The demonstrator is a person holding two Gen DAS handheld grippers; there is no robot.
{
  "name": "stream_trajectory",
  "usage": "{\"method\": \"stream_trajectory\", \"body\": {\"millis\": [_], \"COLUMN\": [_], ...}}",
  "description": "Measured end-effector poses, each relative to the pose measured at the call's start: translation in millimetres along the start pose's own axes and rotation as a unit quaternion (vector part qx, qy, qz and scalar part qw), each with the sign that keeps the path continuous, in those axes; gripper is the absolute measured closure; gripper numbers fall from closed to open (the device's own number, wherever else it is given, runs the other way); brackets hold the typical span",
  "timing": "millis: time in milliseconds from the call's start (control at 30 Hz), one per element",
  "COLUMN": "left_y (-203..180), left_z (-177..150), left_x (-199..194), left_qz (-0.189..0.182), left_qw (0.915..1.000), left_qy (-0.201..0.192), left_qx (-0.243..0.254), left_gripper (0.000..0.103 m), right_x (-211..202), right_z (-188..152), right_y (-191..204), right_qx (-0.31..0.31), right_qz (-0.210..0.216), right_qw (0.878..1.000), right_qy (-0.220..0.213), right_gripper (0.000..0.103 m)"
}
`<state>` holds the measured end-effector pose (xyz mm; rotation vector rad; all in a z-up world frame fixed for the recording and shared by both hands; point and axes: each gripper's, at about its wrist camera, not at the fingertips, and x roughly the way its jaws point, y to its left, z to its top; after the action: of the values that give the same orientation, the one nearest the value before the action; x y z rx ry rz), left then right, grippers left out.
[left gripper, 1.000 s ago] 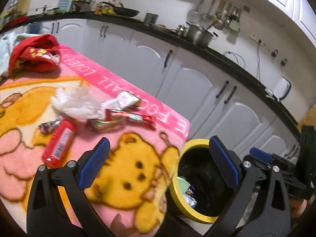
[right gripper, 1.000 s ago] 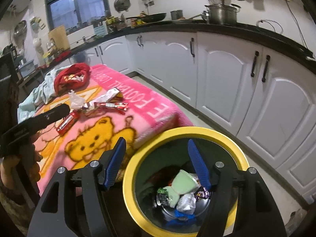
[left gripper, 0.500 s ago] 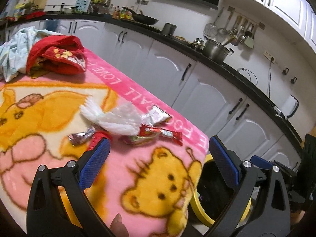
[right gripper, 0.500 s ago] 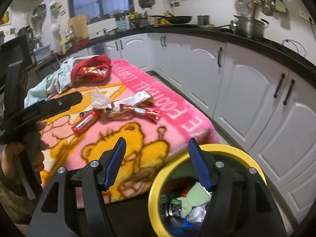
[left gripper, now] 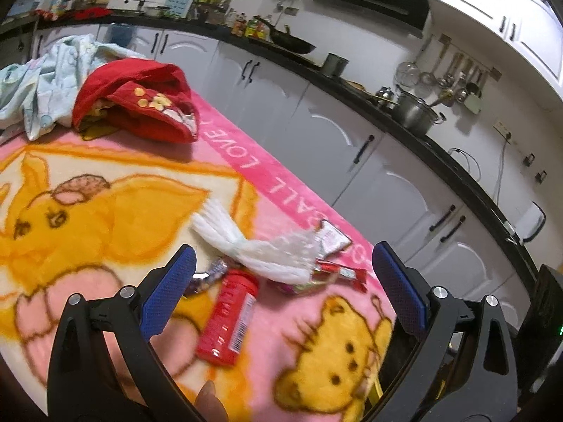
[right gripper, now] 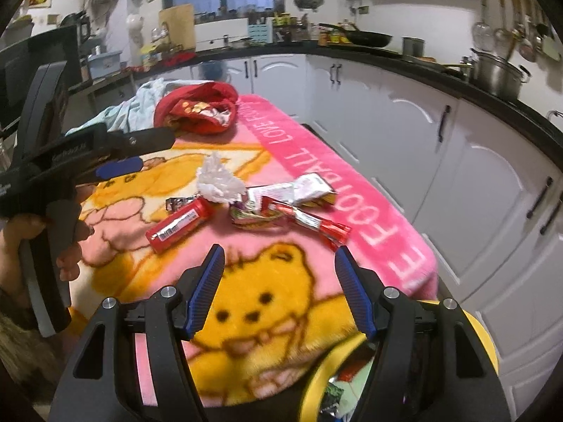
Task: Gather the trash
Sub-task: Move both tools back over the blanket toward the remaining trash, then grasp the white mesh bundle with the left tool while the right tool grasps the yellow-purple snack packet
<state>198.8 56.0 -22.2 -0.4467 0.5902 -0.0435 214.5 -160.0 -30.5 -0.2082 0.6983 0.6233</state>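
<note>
Trash lies in a cluster on the pink bear blanket (left gripper: 105,211): a red tube pack (left gripper: 227,316) (right gripper: 180,224), a crumpled white plastic wrap (left gripper: 260,249) (right gripper: 219,180), a red snack wrapper (left gripper: 337,274) (right gripper: 313,225), a silver packet (left gripper: 330,239) (right gripper: 309,186) and a small foil wrapper (left gripper: 207,274). My left gripper (left gripper: 281,288) is open and empty, just above the red tube. My right gripper (right gripper: 281,295) is open and empty, nearer than the trash, over the yellow bear. The yellow-rimmed bin (right gripper: 316,379) sits below it with trash inside.
A red garment (left gripper: 137,105) (right gripper: 200,109) and a pale blue cloth (left gripper: 45,74) lie at the blanket's far end. White kitchen cabinets (right gripper: 404,140) under a black counter run along the right. The left gripper's body (right gripper: 70,161) shows at the left of the right wrist view.
Both grippers have moved from over the bin to over the blanket, toward the trash cluster. The bin has dropped almost out of the left view. Both stayed open.
</note>
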Motion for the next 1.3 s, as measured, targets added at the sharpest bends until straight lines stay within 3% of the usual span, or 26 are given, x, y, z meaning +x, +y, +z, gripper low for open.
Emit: {"method": "stream_trajectory", "body": {"millis": [233, 333, 700, 867, 1067, 1133, 1200, 1300], "left_y": [28, 37, 61, 63, 64, 64, 65, 64], "left_z": [20, 26, 36, 29, 21, 19, 18, 18], "left_x": [20, 32, 86, 104, 114, 114, 113, 111], "left_qz": [0.016, 0.017, 0.012, 0.018, 0.030, 0.034, 0.032, 0.031], "left_qw": [0.9993, 0.9985, 0.9907, 0.9854, 0.9827, 0.9829, 0.9831, 0.9842], "left_qy": [0.025, 0.040, 0.112, 0.145, 0.162, 0.163, 0.163, 0.159], "left_qx": [-0.024, -0.034, -0.077, -0.088, -0.084, -0.078, -0.078, -0.071], "left_gripper": [0.011, 0.017, 0.024, 0.030, 0.050, 0.066, 0.074, 0.081], "right_x": [43, 63, 108, 117, 116, 115, 114, 113], "right_z": [15, 21, 32, 33, 26, 23, 19, 13], "right_y": [11, 11, 16, 23, 27, 29, 30, 34], "right_qx": [-0.039, -0.054, -0.100, -0.116, -0.123, -0.126, -0.130, -0.137], "right_qz": [0.020, 0.019, 0.028, 0.041, 0.060, 0.067, 0.072, 0.075], "right_qw": [0.999, 0.998, 0.993, 0.990, 0.987, 0.986, 0.985, 0.983], "right_qy": [0.019, 0.028, 0.060, 0.070, 0.081, 0.084, 0.089, 0.093], "right_gripper": [0.041, 0.041, 0.042, 0.054, 0.076, 0.080, 0.089, 0.092]}}
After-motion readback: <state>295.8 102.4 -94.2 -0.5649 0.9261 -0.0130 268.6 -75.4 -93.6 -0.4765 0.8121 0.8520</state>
